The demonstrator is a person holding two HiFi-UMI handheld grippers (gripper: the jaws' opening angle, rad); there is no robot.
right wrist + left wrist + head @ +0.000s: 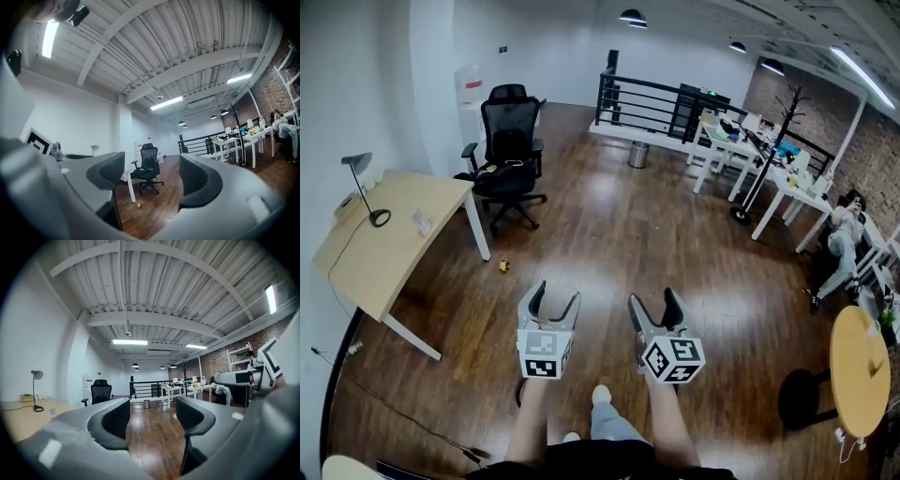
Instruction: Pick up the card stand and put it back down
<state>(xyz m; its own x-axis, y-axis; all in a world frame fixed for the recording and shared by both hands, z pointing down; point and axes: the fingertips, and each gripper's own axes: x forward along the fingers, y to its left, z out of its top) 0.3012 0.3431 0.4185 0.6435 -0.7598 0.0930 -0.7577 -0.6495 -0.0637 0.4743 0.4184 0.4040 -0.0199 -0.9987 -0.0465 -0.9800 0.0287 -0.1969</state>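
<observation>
Floor [609, 234]: dk brown wood planks, glossy.
Desk [394, 239] at 9 o'clock: pale wood top, white legs.
Chair [508, 141] at 11 o'clock: black.
Left gripper [557, 293] & right gripper [653, 298]: grey, black jaws, blk/white square markers.
Wall [881, 150] at 2 o'clock: red-brown brick.

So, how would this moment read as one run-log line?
left tool: open, empty | right tool: open, empty | card stand: on desk, untouched | pickup: not started

Ceiling strips [130, 341] are lighting the room evenly; glare is sheening the floor [619, 234]; fisheye is bending edges.
</observation>
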